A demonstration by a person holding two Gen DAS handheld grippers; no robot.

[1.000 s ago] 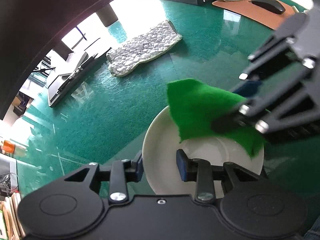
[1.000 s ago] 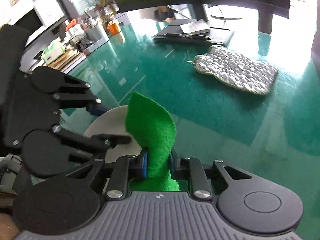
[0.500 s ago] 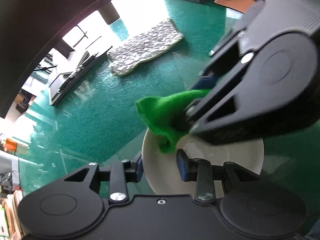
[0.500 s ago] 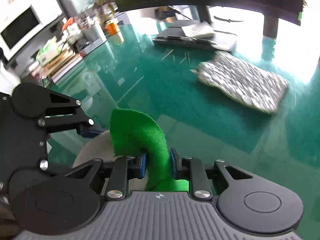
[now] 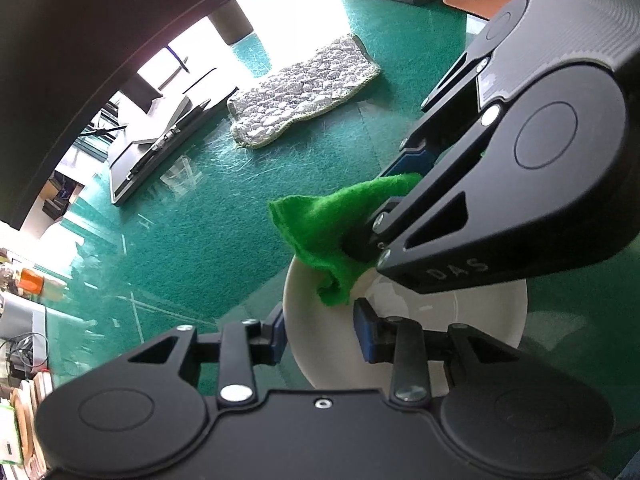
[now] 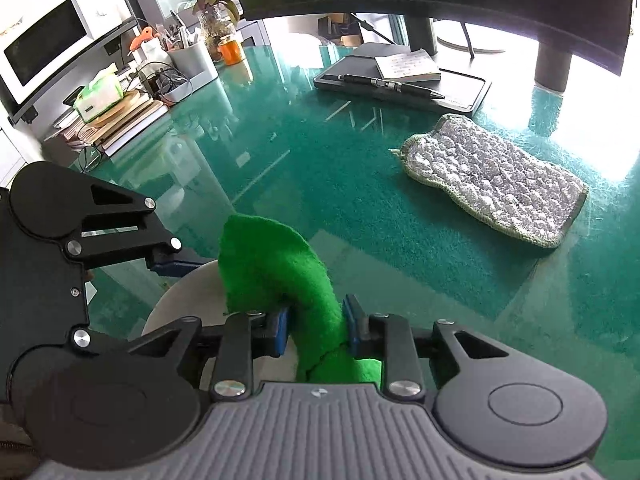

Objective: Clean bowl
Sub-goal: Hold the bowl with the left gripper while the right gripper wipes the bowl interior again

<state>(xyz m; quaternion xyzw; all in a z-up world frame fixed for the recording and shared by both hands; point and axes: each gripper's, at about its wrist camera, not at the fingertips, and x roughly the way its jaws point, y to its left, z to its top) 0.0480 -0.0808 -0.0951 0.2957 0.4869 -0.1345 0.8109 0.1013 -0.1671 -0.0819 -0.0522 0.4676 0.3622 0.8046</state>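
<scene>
Left gripper [image 5: 320, 334]: my black two-finger tool with blue pads, tilted steeply down, clamped on the rim of the white ceramic bowl [image 5: 400, 364].
Right gripper [image 6: 314, 330]: same build, angled down, pinching the bright green felt cloth [image 6: 276, 268], reaching across my left one.

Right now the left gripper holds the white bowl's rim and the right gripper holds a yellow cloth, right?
Not quite: the cloth is green, as the right wrist view shows. The left gripper does hold the white bowl by its rim, and the right gripper holds the cloth.
</scene>
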